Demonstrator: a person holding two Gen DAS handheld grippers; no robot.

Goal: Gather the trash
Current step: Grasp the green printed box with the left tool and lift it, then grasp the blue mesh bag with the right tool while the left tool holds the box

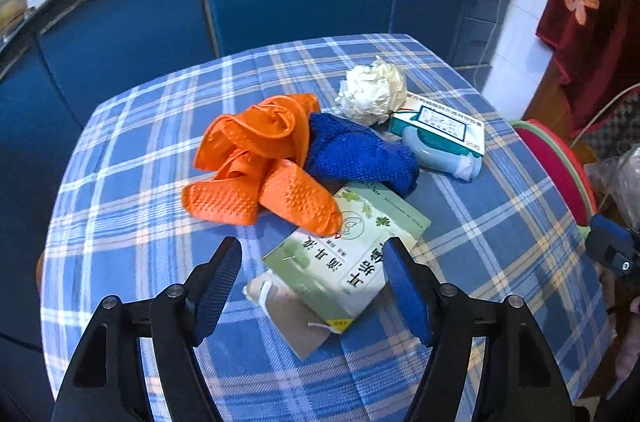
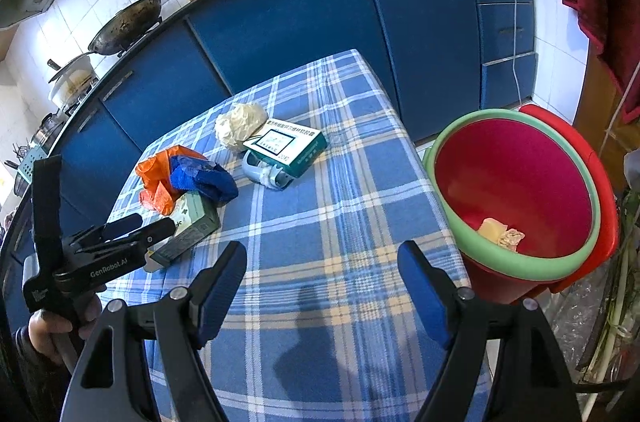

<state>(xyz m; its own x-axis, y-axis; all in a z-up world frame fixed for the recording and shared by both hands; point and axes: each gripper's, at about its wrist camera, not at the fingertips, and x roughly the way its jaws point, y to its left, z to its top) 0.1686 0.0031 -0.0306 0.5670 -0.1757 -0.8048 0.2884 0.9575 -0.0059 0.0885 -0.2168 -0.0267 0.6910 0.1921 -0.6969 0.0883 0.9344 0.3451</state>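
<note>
Although the worktop [image 1: 500, 214] under its blue plaid cloth carries most of the litter, the red bucket [image 2: 520, 182] with the green rim stands off its edge, just right of the right gripper [image 2: 322, 286], with a few pale scraps already at its bottom. That gripper hovers over bare cloth, its fingers [image 2: 224, 286] wide apart and empty.

The left gripper [image 1: 312, 286] points down at the pile, its fingers [image 1: 218, 286] also spread with nothing pressed between them. The pale green box [image 1: 348, 262] lies right between and just beyond them, a small flat packet [image 1: 280, 318] tucked under its near end. Farther out, the orange rubber glove [image 1: 256, 162] overlaps the box's far corner, and the blue cloth [image 1: 356, 154] lies against the glove. Beyond those sit the white-and-teal box [image 1: 440, 130] with a grey-blue tube [image 1: 436, 154] leaning on it, and farthest off the crumpled paper ball [image 1: 372, 94].

The likely next grasp is the green box. The risk, as I judge it, is the glove tip resting on it: lifting could drag glove and cloth along, neither plainly trash. The packet beneath could also slip free and fall, and a wide, flat box gripped near one end may swing out of the pads before reaching the bucket.
</note>
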